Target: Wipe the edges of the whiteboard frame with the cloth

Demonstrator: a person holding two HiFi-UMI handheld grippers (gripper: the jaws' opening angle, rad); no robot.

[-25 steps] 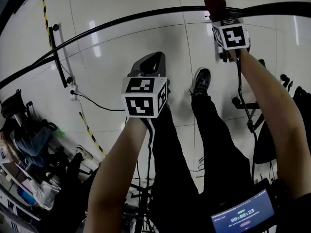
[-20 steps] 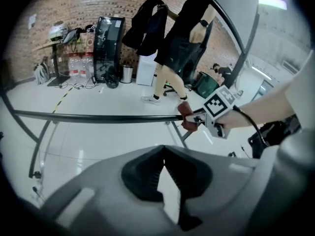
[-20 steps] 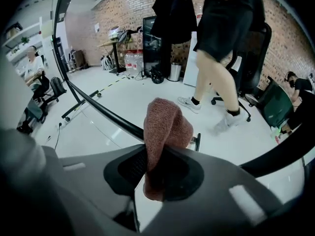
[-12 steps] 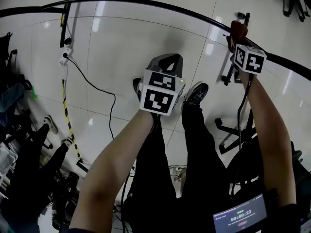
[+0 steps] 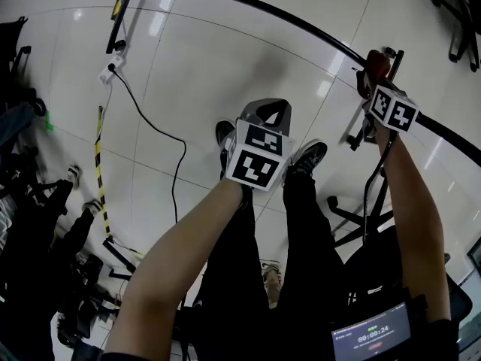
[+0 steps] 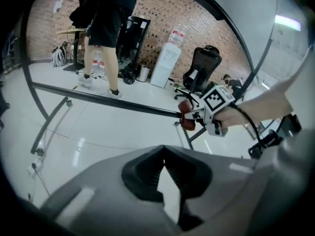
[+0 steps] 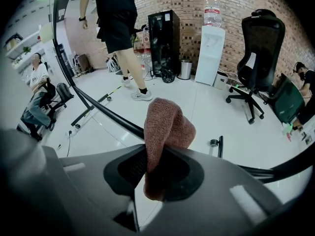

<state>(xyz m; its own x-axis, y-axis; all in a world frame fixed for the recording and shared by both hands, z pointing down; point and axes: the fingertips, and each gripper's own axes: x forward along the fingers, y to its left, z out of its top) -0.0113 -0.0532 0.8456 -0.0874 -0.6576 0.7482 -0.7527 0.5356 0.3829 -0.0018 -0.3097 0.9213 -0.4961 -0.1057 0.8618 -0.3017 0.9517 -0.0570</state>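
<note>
While cloth sits pinched: right tongs grasp it, tip at whiteboard frame just ahead.
Left tongs: clenched, empty, well aside.
Risk: drag along the frame may tug the cloth free.

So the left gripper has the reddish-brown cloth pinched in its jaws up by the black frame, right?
Not the left. The right gripper view shows the right gripper holding the reddish-brown cloth in its jaws by the black frame. The left gripper is shut on nothing.
</note>
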